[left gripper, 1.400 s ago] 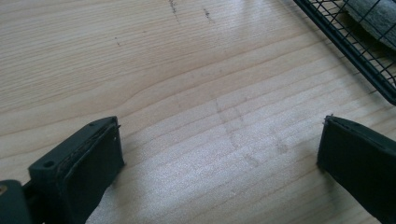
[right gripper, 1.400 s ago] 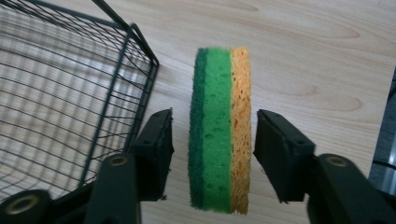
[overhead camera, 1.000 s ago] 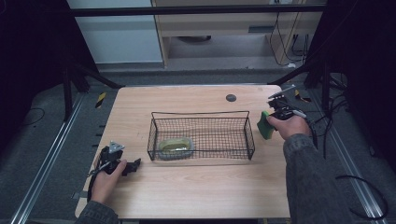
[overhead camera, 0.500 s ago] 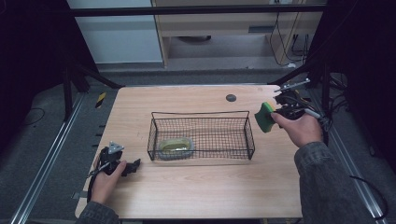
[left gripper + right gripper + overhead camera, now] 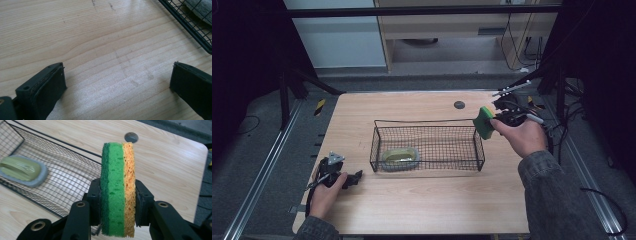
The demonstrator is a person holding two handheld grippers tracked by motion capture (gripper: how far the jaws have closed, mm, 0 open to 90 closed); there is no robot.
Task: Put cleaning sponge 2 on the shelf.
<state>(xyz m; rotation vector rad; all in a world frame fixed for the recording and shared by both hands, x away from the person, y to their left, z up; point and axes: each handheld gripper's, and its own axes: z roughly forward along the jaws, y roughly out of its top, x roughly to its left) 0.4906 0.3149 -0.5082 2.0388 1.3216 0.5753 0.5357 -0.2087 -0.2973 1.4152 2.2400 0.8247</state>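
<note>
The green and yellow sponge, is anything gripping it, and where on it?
Yes: the right gripper holds the sponge by its lower part, one jaw on the green face, one on the yellow. The left gripper holds nothing.

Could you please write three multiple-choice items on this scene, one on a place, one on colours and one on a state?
1. Where does the scrubbing pad lie?
A. in the wire basket
B. on the table beside the basket
C. on the floor

2. Which colours make up the sponge?
A. blue and white
B. green and orange
C. pink and yellow

3. How is the left gripper?
A. shut on the sponge
B. shut on a cloth
C. open, with nothing in it

Answers:
1 A: the pad rests inside the basket walls.
2 B: the right gripper clamps green and orange layers.
3 C: its fingers stand apart over bare wood.
</note>
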